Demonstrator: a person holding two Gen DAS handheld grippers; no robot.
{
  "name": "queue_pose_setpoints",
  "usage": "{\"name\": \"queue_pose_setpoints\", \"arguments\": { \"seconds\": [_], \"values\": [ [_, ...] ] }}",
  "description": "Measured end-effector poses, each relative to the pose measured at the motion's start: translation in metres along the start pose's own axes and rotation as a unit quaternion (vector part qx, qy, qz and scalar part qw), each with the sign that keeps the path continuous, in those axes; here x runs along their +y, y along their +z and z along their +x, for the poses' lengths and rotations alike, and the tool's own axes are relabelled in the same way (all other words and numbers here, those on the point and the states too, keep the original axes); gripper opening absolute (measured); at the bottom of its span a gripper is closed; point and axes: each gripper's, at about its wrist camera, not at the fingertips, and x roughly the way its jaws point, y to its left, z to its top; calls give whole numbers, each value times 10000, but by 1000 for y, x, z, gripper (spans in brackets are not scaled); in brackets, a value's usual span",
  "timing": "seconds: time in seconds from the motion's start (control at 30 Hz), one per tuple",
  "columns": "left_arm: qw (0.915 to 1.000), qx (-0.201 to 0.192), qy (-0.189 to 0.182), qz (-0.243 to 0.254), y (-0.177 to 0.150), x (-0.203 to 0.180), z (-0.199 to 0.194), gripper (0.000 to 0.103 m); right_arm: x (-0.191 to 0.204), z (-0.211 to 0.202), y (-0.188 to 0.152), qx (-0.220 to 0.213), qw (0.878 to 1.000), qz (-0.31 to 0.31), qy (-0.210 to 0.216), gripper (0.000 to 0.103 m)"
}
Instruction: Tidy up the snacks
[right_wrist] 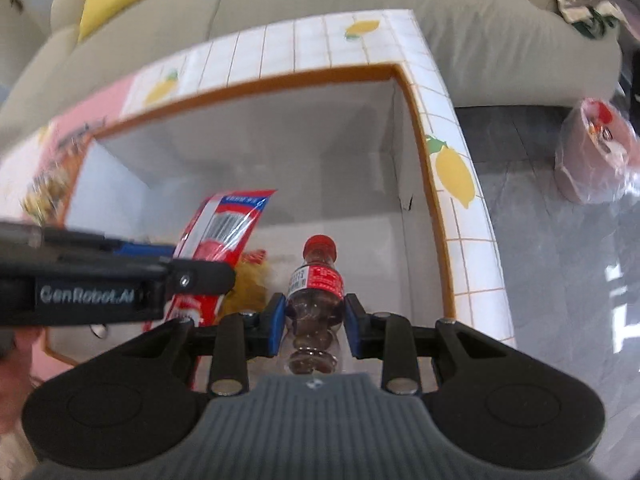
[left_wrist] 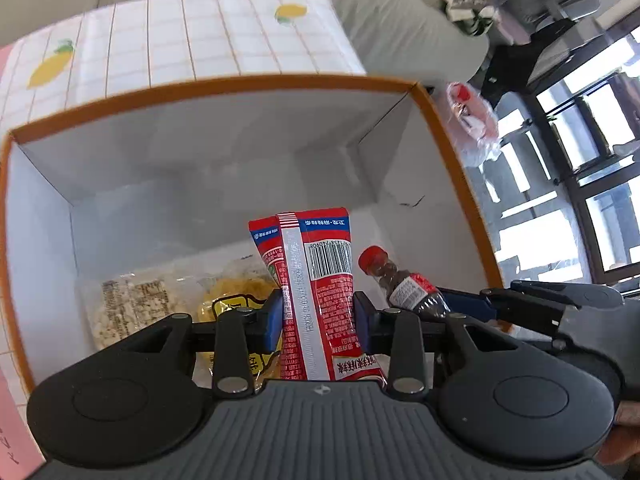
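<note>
left view: left gripper (left_wrist: pixel 316 316) is clamped on red snack packet (left_wrist: pixel 316 280) over the box (left_wrist: pixel 452 128); thin, soft, crinkly, so pinch mid-body. right view: right gripper (right_wrist: pixel 314 322) squeezes small cola bottle (right_wrist: pixel 316 284) at its waist, inside the box; stiff, smooth, prob. slippery.

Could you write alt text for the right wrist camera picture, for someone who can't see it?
The right hand-held gripper clamps a small cola bottle over an open white box with an orange rim. To its left, the left hand-held gripper holds a red snack packet.
</note>
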Motion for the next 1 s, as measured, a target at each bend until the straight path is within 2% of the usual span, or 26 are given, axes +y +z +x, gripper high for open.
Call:
{"name": "queue_pose_setpoints", "arguments": {
  "seconds": [0.23,0.57,0.73,0.8,0.93,1.0],
  "values": [
    [9991,391,74,-118,7,-3,22,41,13,17,-1,332,9970,-696,-114,29],
    [9979,579,284,110,7,-9,33,43,20,35,3,621,9933,-914,-338,29],
    [9974,628,324,171,7,-10,33,49,17,39,1,701,9931,-856,-394,29],
    [9972,642,338,203,8,-10,33,57,16,42,1,737,9930,-821,-412,29],
    [9973,628,283,273,6,-10,27,60,18,41,1,686,9935,-792,-438,30],
    [9975,608,253,275,6,-11,22,65,18,40,2,670,9936,-791,-446,30]
  ]
}}
